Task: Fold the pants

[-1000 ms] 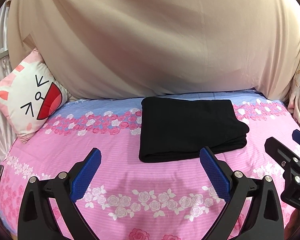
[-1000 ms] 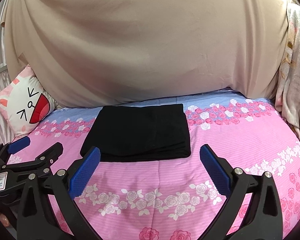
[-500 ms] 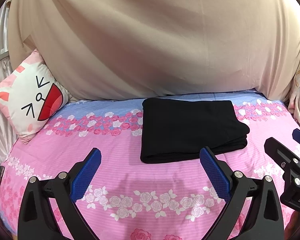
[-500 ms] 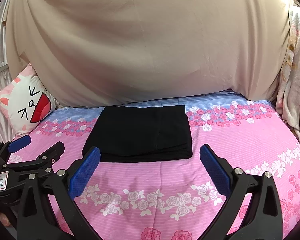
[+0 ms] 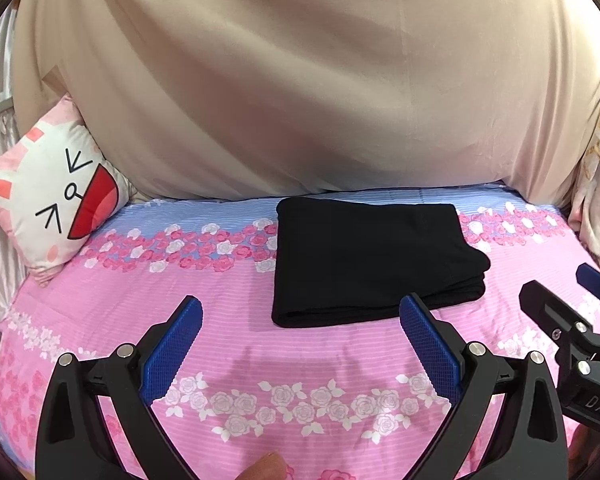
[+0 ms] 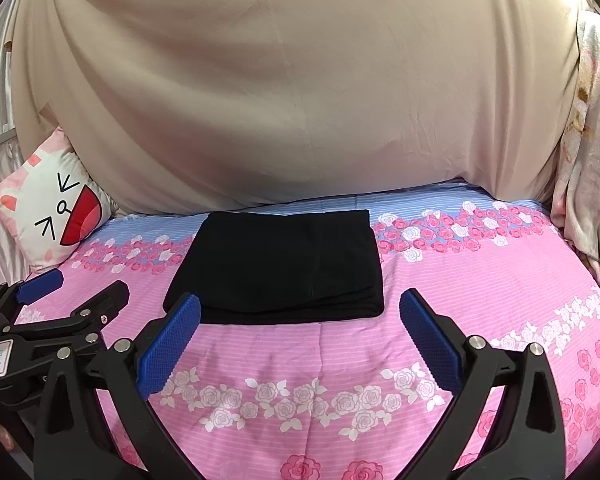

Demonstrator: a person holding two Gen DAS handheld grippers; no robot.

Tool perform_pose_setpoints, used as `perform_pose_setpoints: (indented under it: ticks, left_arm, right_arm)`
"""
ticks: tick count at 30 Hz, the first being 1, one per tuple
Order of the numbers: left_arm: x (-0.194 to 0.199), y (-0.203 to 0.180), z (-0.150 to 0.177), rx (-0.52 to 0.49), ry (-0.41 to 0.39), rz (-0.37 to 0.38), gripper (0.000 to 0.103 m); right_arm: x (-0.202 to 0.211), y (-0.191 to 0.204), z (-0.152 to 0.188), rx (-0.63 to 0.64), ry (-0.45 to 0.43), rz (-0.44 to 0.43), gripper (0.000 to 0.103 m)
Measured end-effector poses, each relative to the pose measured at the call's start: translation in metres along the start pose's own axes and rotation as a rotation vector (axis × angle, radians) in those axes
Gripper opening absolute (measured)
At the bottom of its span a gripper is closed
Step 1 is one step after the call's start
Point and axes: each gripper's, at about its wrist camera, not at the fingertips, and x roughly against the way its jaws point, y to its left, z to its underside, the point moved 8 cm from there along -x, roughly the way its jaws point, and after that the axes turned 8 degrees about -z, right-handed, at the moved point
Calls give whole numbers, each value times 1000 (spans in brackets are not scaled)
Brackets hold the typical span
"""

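Black pants [image 5: 368, 260] folded into a flat rectangle on the pink floral bed [image 5: 228, 308], cat-face cushion [image 5: 56, 204] well left of the pants, left gripper [image 5: 300, 344] and right gripper [image 6: 300, 340] just short of the pants' near edge — fingers spread wide, holding nothing

Home bedroom, floral bedsheet [image 5: 228, 320], cartoon pillow [image 5: 56, 200], draped beige blanket [image 6: 300, 100]

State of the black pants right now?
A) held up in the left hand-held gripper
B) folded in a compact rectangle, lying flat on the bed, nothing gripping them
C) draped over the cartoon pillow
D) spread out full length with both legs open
B: the black pants lie as a layered rectangle on the floral bedsheet, while the left hand-held gripper and right hand-held gripper sit open and empty, short of them.
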Motion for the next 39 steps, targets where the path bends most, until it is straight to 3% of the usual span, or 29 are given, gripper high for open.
perform_pose_setpoints:
  ticks: [8, 15, 24, 27, 35, 39]
  left_arm:
    - [0, 3, 0, -2, -20, -22, 98]
    - [-3, 0, 0, 20, -3, 38, 98]
    - [-4, 1, -1, 12, -14, 17, 98]
    - [1, 2, -2, 17, -54, 7, 98]
    - [2, -3, -2, -35, -65, -24, 96]
    - [4, -5, 3, -52, -49, 3, 96]
  right_arm:
    - [0, 1, 2, 4, 2, 5, 98]
    - [1, 1, 1, 5, 3, 6, 98]
    - [2, 0, 4, -2, 2, 12, 98]
    - [2, -1, 4, -3, 4, 11, 98]
    - [5, -2, 7, -9, 4, 23, 98]
    - [7, -1, 8, -11, 4, 29, 98]
